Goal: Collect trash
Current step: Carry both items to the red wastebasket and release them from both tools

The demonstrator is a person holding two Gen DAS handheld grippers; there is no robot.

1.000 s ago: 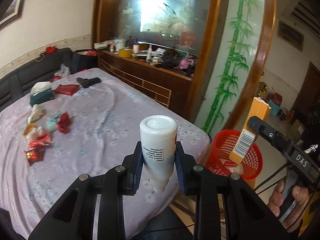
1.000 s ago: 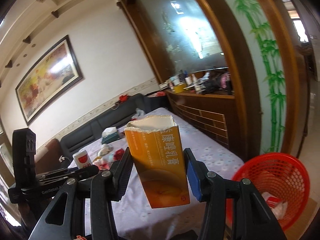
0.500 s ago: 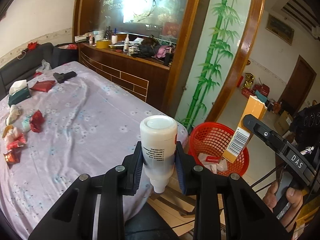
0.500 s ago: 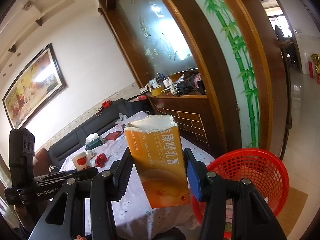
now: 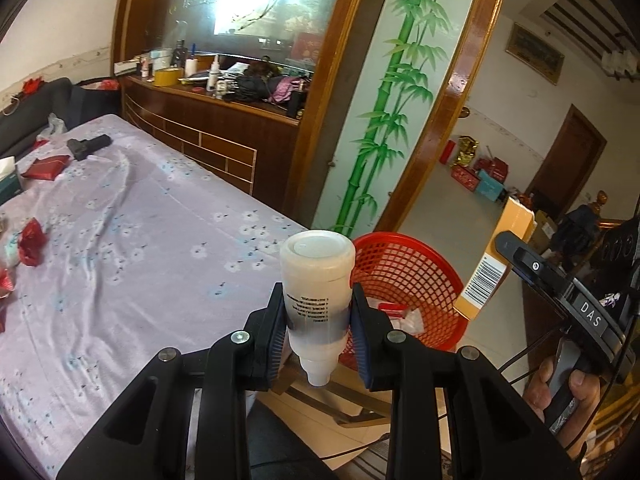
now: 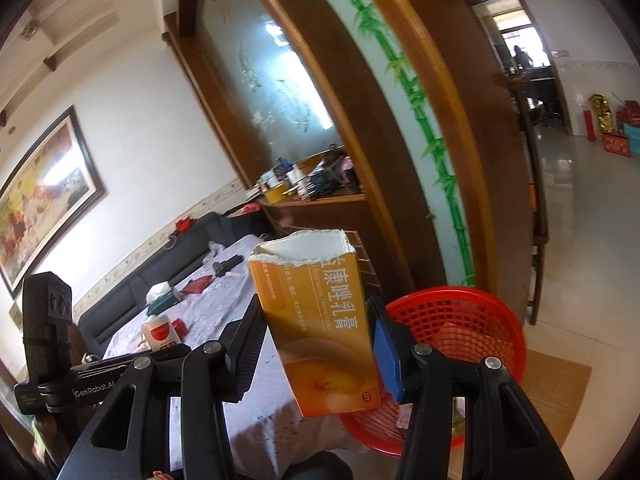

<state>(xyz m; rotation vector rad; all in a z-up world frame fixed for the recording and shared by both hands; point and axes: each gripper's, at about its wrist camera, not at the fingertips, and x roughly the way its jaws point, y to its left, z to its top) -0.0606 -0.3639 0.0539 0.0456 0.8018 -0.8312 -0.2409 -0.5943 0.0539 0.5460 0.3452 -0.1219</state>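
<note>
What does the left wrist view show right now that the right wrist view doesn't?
Only the left wrist view shows the white bottle's printed label, nozzle down, clamped in the left hand-held gripper, plus the orange carton's barcode side and white scraps inside the red basket.

Only the right wrist view shows the orange carton's torn-open top and printed front, clamped in the right hand-held gripper, and a framed painting.

Both show the red basket, the floral tablecloth and the bamboo panel.

Red basket (image 6: 460, 320) contents mostly hidden behind orange carton (image 6: 320, 332).
</note>
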